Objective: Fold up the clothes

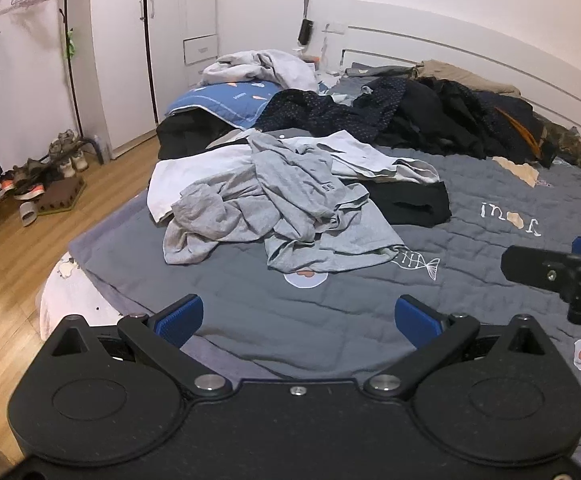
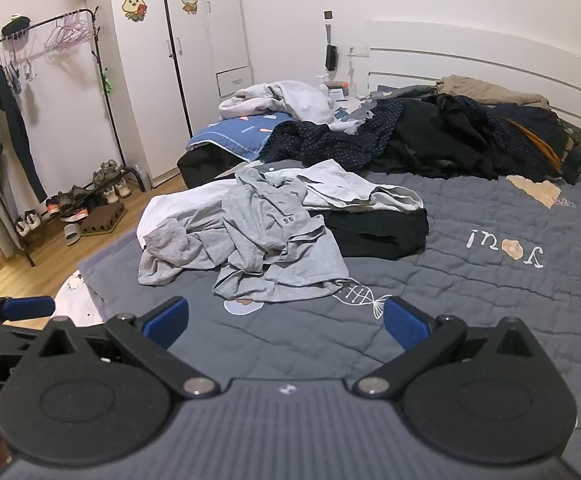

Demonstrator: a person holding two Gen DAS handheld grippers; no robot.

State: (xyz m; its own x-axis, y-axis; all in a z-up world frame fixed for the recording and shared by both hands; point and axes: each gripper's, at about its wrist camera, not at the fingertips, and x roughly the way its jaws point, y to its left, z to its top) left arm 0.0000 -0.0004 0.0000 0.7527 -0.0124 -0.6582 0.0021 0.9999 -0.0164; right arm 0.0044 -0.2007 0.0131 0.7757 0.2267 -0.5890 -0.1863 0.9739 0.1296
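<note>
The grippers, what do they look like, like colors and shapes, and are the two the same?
The left gripper and right gripper share one design: matte black plastic, two round discs at the base, triangular cut-outs, angled linkage arms with silver pivot bolts, and blue textured pads on the fingers. The body plate differs: stippled black on the left, ribbed grey on the right. No cables or sleeves show.

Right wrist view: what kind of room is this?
A home bedroom, most likely. A bed with a grey quilt and white headboard holds heaps of clothes; white wardrobes line the wall, and a clothes rack stands over shoes.
</note>
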